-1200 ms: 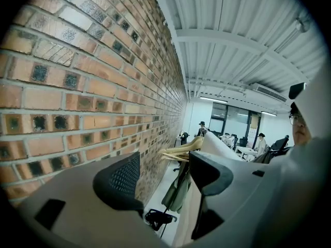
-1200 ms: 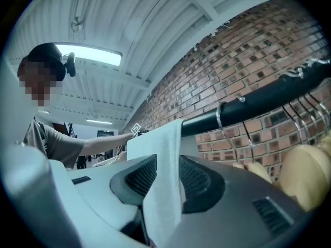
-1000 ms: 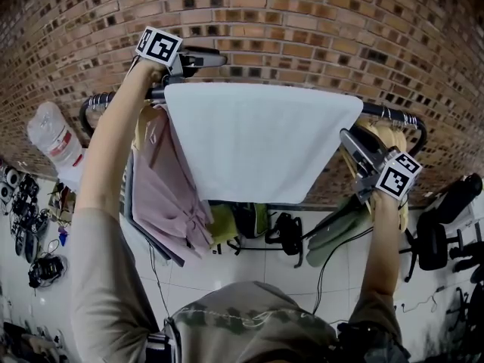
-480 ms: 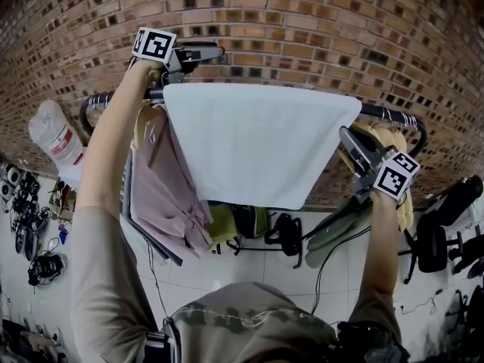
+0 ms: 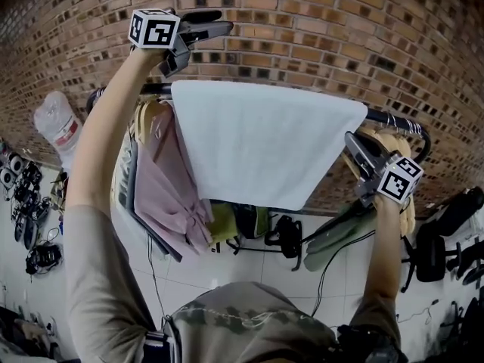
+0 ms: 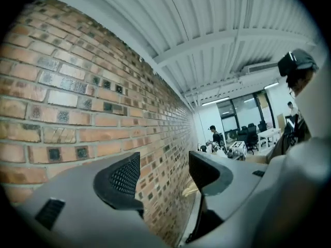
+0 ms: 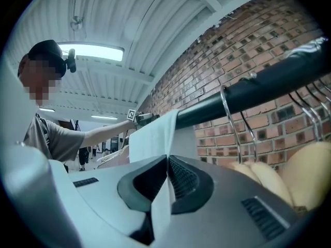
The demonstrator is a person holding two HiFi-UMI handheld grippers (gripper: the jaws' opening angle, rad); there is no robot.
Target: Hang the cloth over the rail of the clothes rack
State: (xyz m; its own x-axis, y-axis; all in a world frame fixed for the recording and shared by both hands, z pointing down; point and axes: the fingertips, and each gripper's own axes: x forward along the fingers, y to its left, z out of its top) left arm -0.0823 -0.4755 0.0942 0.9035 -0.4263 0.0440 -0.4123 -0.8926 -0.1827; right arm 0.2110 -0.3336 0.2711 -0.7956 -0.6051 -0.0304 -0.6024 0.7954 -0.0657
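A white cloth (image 5: 265,142) is seen draped over the black rail (image 5: 393,119) of the clothes rack, in the middle of the head view. Its near half hangs down as a flat sheet in front of a brick wall (image 5: 318,29). The left tool (image 5: 218,23) is held above the rail at the upper left of the frame, over the cloth's upper left corner and apart from it. In the left gripper view its jaws are shown standing apart with nothing between them; only the brick wall is seen through the gap.

The right tool (image 5: 350,138) is held at the right edge of the cloth, just below the rail, at the right of the head view. In the right gripper view its jaws are closed together on that edge: a thin fold of the cloth is pinched between the pads and runs up to the rail. Wire hangers (image 7: 232,123) are hooked on the rail just beside this tool, with a cream garment (image 7: 289,174) beneath them.

Left of the cloth in the head view, a pink garment (image 5: 162,191) hangs from the same rail, close against the cloth's left edge. At the far left, what may be a clear plastic bottle (image 5: 57,123) is seen, though it is too blurred to be sure. Below the rack a white tiled floor (image 5: 227,267) is visible, with black cables lying on it.
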